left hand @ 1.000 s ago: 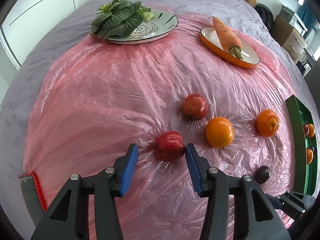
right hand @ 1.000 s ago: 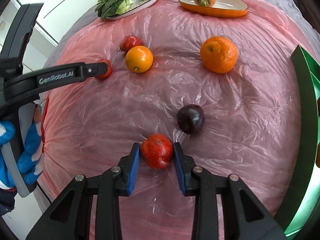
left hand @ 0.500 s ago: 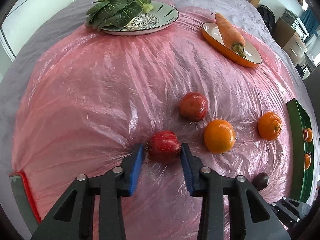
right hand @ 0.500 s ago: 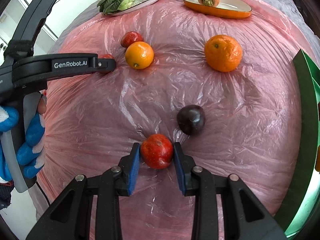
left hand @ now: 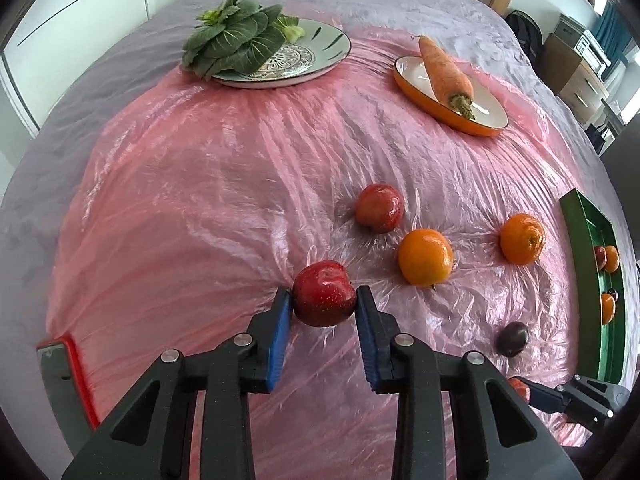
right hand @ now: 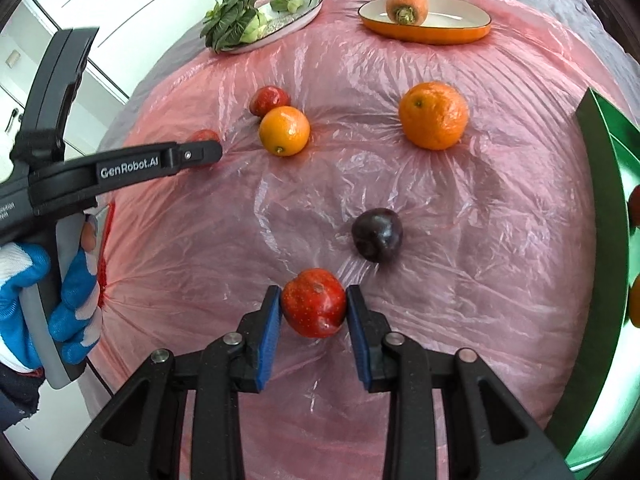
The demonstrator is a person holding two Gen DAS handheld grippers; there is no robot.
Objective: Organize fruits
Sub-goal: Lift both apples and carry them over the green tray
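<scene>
My left gripper (left hand: 324,304) is shut on a dark red apple (left hand: 325,293) just above the pink plastic sheet (left hand: 200,208). My right gripper (right hand: 314,308) is shut on another red apple (right hand: 314,302), held low over the sheet. A dark plum (right hand: 377,234) lies just beyond it. Two oranges (left hand: 425,257) (left hand: 522,238) and a third red apple (left hand: 379,208) lie loose on the sheet. A green tray (left hand: 586,240) at the right edge holds several small fruits. In the right wrist view the left gripper (right hand: 200,152) shows side-on, with its apple mostly hidden.
A patterned plate (left hand: 320,52) with leafy greens (left hand: 232,40) and an orange dish (left hand: 460,120) with a carrot (left hand: 444,70) stand at the far side. A red-edged object (left hand: 68,376) sits at the near left. The person's blue-gloved hand (right hand: 60,300) holds the left gripper's handle.
My left gripper moved forward around the dark red apple and closed on it. My right gripper stayed shut on its apple and has barely moved.
</scene>
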